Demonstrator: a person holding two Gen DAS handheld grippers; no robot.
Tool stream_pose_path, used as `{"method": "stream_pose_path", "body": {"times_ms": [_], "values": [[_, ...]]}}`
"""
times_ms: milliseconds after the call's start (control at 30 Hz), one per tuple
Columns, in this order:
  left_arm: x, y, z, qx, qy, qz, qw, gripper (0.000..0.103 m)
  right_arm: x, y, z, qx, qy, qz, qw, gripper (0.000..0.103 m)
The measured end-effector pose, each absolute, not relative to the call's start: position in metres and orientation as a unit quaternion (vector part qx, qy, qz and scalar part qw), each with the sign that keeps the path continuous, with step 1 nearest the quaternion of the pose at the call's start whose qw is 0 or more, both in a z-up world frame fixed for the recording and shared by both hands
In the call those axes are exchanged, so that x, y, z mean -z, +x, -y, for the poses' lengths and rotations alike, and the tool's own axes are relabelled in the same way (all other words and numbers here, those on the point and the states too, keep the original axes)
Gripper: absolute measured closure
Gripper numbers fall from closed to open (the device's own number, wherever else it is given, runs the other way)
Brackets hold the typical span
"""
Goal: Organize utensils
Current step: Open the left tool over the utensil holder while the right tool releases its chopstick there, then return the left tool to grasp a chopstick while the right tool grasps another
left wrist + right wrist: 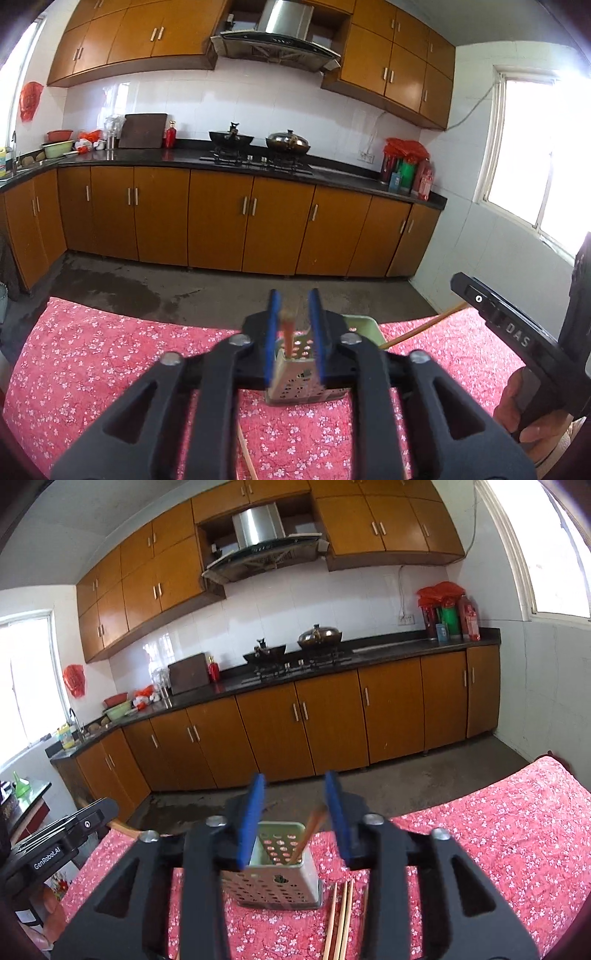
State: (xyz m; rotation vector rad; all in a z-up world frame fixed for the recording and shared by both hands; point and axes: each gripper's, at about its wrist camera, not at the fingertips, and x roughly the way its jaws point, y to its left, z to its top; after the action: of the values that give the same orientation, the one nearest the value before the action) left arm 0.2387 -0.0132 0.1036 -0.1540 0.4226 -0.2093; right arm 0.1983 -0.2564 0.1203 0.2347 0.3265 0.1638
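Sitting on the table's red floral cloth (498,830), near its far edge, is a perforated metal utensil holder (277,882) – upright, pale green inside. One chopstick (308,834) is leaning in it, its tip rising above the rim toward the right.

Right gripper (295,819): hovering just in front of the holder, blue pads (253,819) standing apart, nothing between them touching either pad. The chopstick in the holder is showing through the gap, closer to the right pad but clear of it. Jaws are reading as open.

Left gripper (294,332): pointing at the same holder (295,384) from the other side. Blue pads (272,332) are standing a narrow gap apart; an orange-brown chopstick end (288,328) is showing between them, blurred – contact with either pad cannot be told, though a sliver of gap appears on both sides.

Loose chopsticks (341,919) are lying on the cloth just right of the holder's base, running toward the near edge. In the left view another chopstick (424,326) is slanting across the cloth to the right of the holder, toward the right gripper's body (517,332), and a hand (532,413) is gripping that tool's handle.

Behind the table: grey floor, then a dark counter (332,175) with two pans on a hob.
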Motion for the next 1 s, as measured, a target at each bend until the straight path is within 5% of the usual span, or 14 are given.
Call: {"method": "stream_pose_path", "body": {"times_ms": [233,400,633,900,1000], "values": [[-0.122,0.206,-0.017,0.092,-0.107,-0.171,0.975,0.070,-0.132,0.174,0.277,-0.059,0.126,-0.139,0.981,0.066],[-0.110,0.176,-0.051,0.049,-0.115,-0.169,0.978,0.068,-0.091,0.167,0.310,-0.007,0.132,-0.207,0.969,0.066],[-0.013,0.177,-0.077,0.000,-0.074,-0.307,0.949,0.069,0.035,0.174,0.308,-0.046,0.133,-0.404,0.904,0.084],[0.068,0.164,-0.070,0.044,-0.083,-0.400,0.912,0.077,0.084,0.158,0.268,-0.069,0.088,-0.446,0.888,0.084],[0.085,0.156,-0.055,0.055,-0.075,-0.411,0.907,0.081,0.085,0.156,0.263,-0.044,0.052,-0.437,0.897,0.095]]}}
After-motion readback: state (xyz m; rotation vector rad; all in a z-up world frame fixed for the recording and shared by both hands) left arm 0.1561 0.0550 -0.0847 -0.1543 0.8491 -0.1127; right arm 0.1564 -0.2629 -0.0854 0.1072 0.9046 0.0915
